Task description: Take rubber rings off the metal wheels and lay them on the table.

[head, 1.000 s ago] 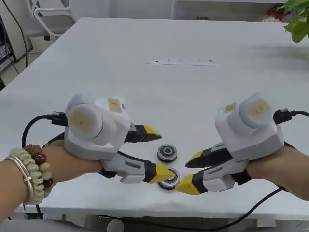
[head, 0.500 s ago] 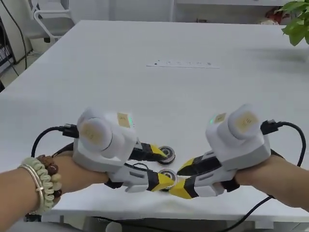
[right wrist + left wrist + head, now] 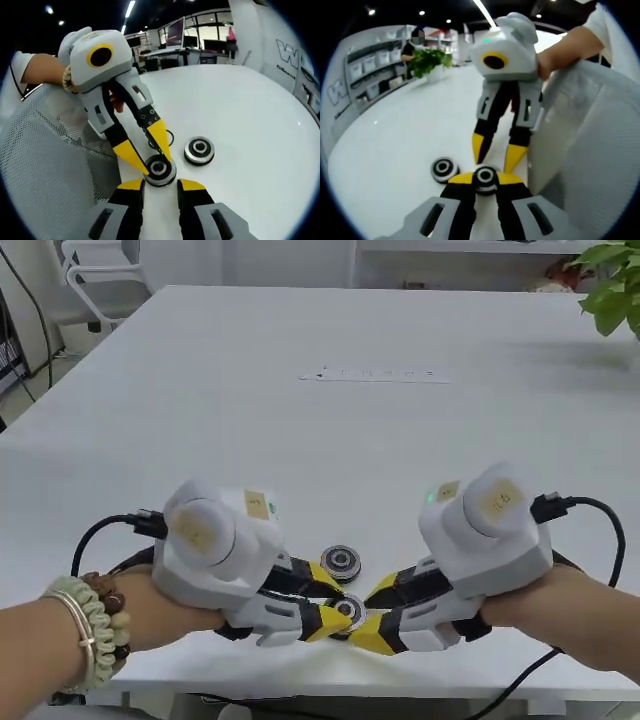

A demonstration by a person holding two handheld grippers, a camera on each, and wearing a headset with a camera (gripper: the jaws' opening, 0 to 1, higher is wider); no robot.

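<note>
Two small metal wheels with black rubber rings are near the front edge of the white table (image 3: pixel 420 450). My left gripper (image 3: pixel 330 601) is shut on the nearer wheel (image 3: pixel 347 609), which sits between its yellow tips (image 3: pixel 485 178). The right gripper (image 3: pixel 372 613) faces it from the right with jaws parted, its tips just short of that wheel (image 3: pixel 160 171) and not touching it. The second wheel (image 3: pixel 341 561) lies flat on the table just behind, apart from both grippers, and also appears in the left gripper view (image 3: pixel 445 169) and the right gripper view (image 3: pixel 199 150).
A thin pale strip (image 3: pixel 375 374) lies across the middle of the table. A green plant (image 3: pixel 615 285) stands at the far right corner, and a white chair (image 3: pixel 95 270) beyond the far left. Black cables trail from both grippers over the front edge.
The left gripper's jaws, wide apart a second ago, have come together on the nearer wheel. The right gripper has drawn closer to it. The head camera has shifted a little.
</note>
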